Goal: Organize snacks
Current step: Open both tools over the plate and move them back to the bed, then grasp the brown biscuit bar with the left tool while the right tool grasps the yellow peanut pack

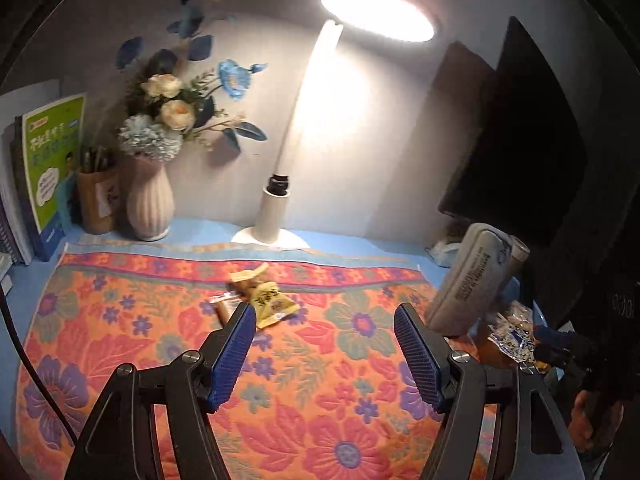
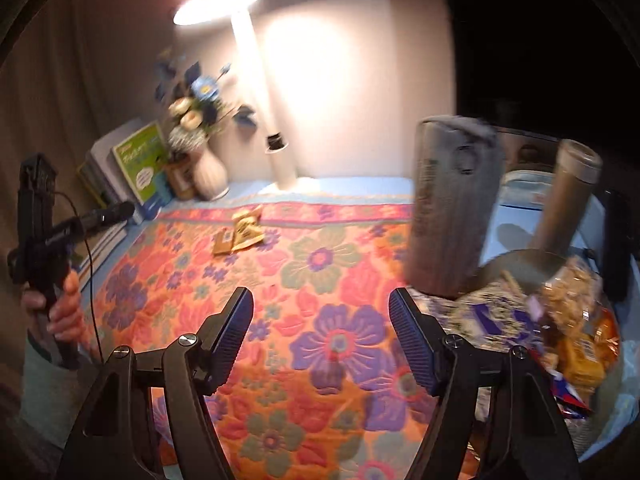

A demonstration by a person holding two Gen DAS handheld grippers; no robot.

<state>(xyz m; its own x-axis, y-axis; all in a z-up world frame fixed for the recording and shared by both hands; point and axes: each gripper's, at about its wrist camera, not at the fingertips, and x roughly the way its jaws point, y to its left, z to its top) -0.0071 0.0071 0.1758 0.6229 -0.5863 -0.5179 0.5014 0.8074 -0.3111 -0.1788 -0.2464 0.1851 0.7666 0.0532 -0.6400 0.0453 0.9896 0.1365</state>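
both the left gripper and right gripper gape wide, empty, above the orange floral cloth; small yellow snack packets lie mid-frame.

Each gripper had black angular arms, silver screws at the joints and blue ribbed pads. In the right wrist view, the left hand wore a pale green sleeve; a thin black cable hung beside it.

A lit white desk lamp stands at the table's back edge. A ribbed vase of flowers, a pen cup and upright books fill the back left corner. A flowered cloth covers the middle.
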